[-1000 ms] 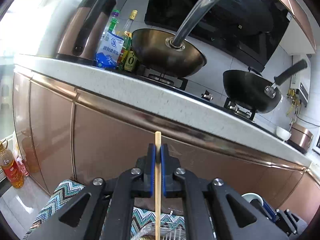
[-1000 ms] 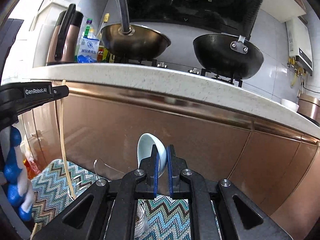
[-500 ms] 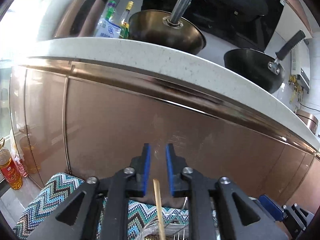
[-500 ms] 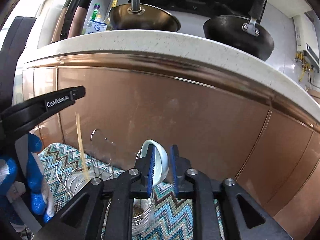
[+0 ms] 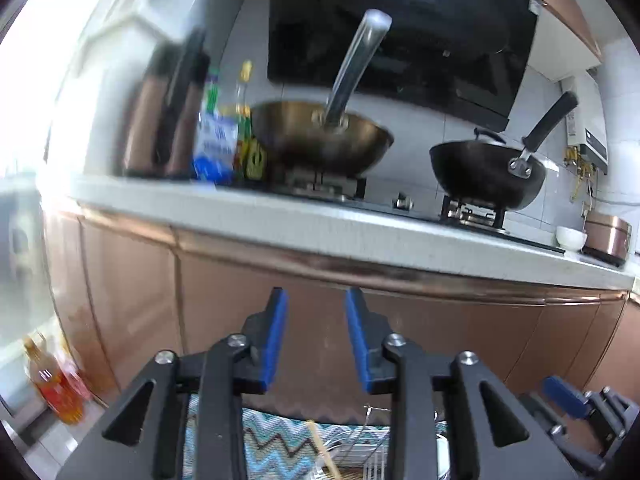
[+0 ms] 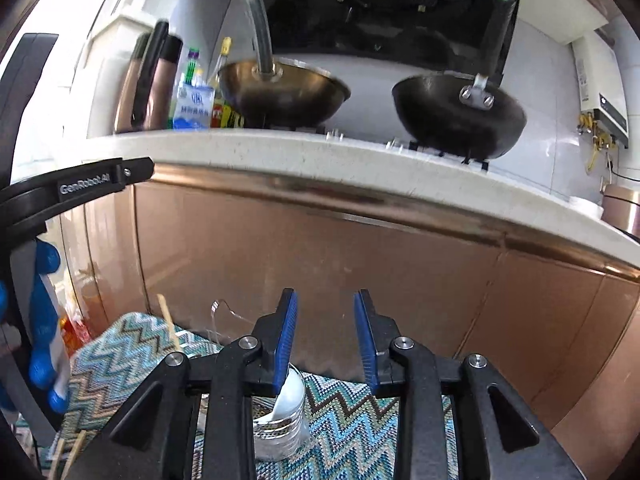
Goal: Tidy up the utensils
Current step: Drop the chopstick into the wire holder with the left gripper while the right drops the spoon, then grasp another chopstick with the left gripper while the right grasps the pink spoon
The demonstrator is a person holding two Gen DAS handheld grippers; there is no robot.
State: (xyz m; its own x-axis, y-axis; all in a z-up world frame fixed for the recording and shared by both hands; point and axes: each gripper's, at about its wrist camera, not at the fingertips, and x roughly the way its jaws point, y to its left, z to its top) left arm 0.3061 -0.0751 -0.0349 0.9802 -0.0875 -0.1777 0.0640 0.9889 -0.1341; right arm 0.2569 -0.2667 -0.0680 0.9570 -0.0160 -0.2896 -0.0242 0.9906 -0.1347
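Observation:
My left gripper is open and empty, raised above a wooden chopstick that stands low in the wire rack. My right gripper is open and empty above a clear glass jar with a white ceramic spoon leaning in it. The chopstick also shows in the right wrist view, standing to the left near the rack's wire loops. The left gripper's arm crosses that view's left side. More chopsticks lie at the lower left.
A zigzag-patterned cloth covers the surface under the jar and rack. Copper cabinet fronts rise close ahead under a white counter with two woks, a kettle and bottles. An oil bottle stands on the floor at left.
Both grippers opened. The left one let go of the chopstick, which dropped into the rack. The right one let go of the white spoon, which now sits in the jar.

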